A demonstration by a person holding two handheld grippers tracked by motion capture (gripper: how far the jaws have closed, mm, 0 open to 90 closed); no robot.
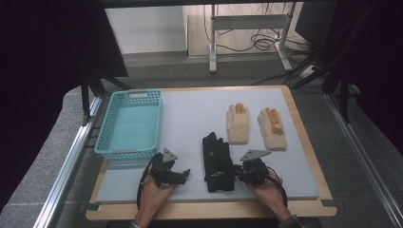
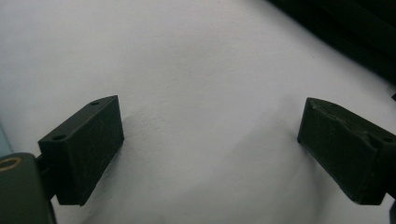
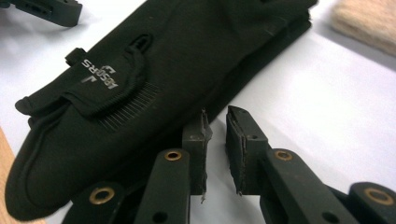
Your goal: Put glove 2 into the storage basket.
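The right claw (image 3: 215, 149) is sitting nearly pressed together, pinching nothing, just beside the black glove (image 3: 154, 88): soft, light, floppy; its cuff edge looks best to grip.

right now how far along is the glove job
Barely started. The blue basket holds nothing; black gloves and both cream gloves lie on the mat. The right gripper, nearly closed with nothing between its pads, sits at the black gloves' edge. The left gripper waits open.
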